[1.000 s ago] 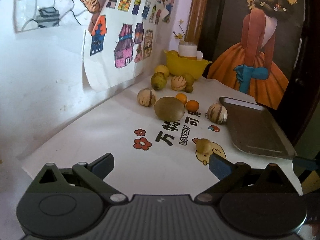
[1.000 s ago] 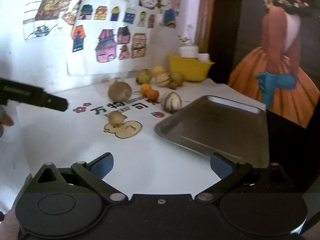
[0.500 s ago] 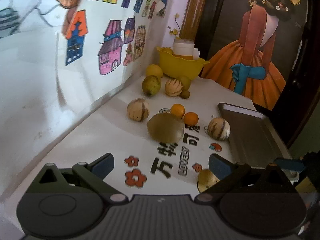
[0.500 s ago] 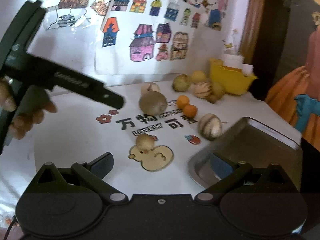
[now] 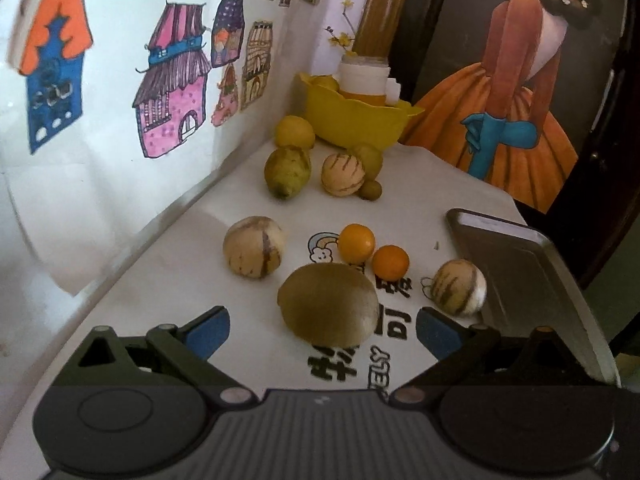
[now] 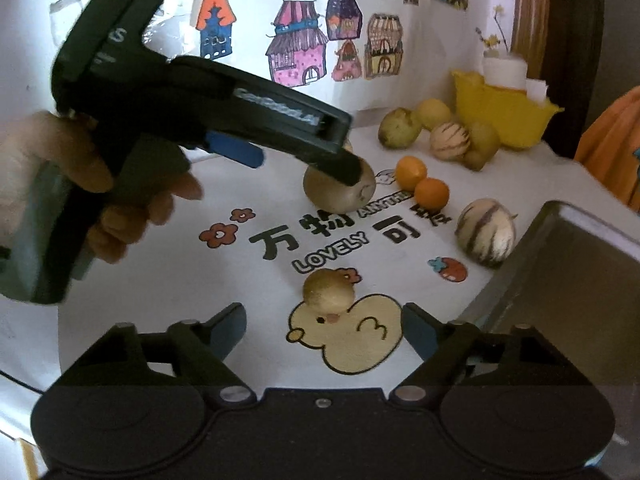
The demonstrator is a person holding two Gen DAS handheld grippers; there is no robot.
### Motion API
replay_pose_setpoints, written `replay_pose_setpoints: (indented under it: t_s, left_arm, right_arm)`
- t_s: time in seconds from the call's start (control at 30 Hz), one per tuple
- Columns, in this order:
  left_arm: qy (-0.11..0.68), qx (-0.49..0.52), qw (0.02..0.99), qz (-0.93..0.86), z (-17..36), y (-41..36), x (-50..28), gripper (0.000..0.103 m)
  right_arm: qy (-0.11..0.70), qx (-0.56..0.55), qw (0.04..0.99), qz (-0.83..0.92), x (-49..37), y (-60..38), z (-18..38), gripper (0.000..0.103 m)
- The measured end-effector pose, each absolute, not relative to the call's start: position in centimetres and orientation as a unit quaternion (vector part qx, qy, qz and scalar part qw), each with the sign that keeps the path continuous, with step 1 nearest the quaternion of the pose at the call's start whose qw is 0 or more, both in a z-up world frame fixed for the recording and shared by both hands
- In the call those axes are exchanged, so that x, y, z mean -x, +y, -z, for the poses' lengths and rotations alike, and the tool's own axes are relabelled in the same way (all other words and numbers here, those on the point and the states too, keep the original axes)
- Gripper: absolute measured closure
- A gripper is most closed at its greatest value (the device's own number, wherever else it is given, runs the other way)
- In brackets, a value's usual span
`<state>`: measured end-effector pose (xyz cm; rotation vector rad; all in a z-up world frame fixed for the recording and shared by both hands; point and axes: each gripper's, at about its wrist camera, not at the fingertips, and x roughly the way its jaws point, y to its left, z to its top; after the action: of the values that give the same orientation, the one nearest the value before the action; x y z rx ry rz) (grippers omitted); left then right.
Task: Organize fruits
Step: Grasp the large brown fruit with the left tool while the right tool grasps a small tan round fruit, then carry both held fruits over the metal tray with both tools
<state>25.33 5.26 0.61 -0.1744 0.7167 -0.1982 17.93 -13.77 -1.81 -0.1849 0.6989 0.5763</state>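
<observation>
— Two grippers in my feeds, both low over the white table cover [image 6: 168, 280]. On my left gripper [image 5: 322, 326] the blue pads stand wide apart with the big brown kiwi [image 5: 328, 306] lying just ahead, between them; the pads are not touching it.

— And the other one?

— My right gripper [image 6: 324, 326] has just been narrowing its jaws, yet they are parted, pressing on nothing. A small brown fruit [image 6: 329, 291] sits on the printed yellow duck [image 6: 352, 338], just ahead of the pads and between their lines.

— Where is the rest of the fruit?

— From the left camera: a striped pale melon [image 5: 254, 247] left of the kiwi, two small oranges [image 5: 356, 243] behind it, one touching the other, and another striped melon [image 5: 459, 287] close beside the edge of the metal tray [image 5: 528, 264]. I see nothing lying in the tray. Further back, a green pear [image 5: 287, 172], a lemon [image 5: 294, 132], a third striped melon [image 5: 343, 174] and some smaller green fruit cluster before a yellow bowl [image 5: 356, 124].

— Can you see the left tool from the right camera?

— Yes, a hand [image 6: 52, 168] holds it, its tip over the kiwi.
</observation>
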Motion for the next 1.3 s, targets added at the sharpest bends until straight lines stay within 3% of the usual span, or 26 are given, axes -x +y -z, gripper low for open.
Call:
replay_pose_setpoints:
  t_s: [0.17,0.5,0.6,0.77,1.3]
  left_arm:
    - [0.357,0.1,0.923,0.101,0.5,5.1,-26.4,0.011]
    - [0.363,0.111,0.918,0.114,1.4,4.6,-27.6,0.024]
    - [0.364,0.112,0.918,0.114,1.6,4.5,-27.9,0.028]
    - [0.363,0.115,0.918,0.108,1.7,4.8,-28.2,0.032]
    - [0.376,0.094,0.916,0.099,1.1,3.6,-27.0,0.036]
  right_arm:
    - [0.346,0.053,0.894,-0.279,-18.6,-13.9,2.1,0.033]
    - [0.322,0.087,0.906,-0.261,-18.5,-13.3,2.2,0.062]
    - [0.317,0.095,0.908,-0.258,-18.5,-13.1,2.2,0.066]
    - [0.317,0.088,0.91,-0.251,-18.8,-13.2,2.2,0.071]
    - [0.315,0.074,0.915,-0.241,-17.7,-14.7,2.1,0.071]
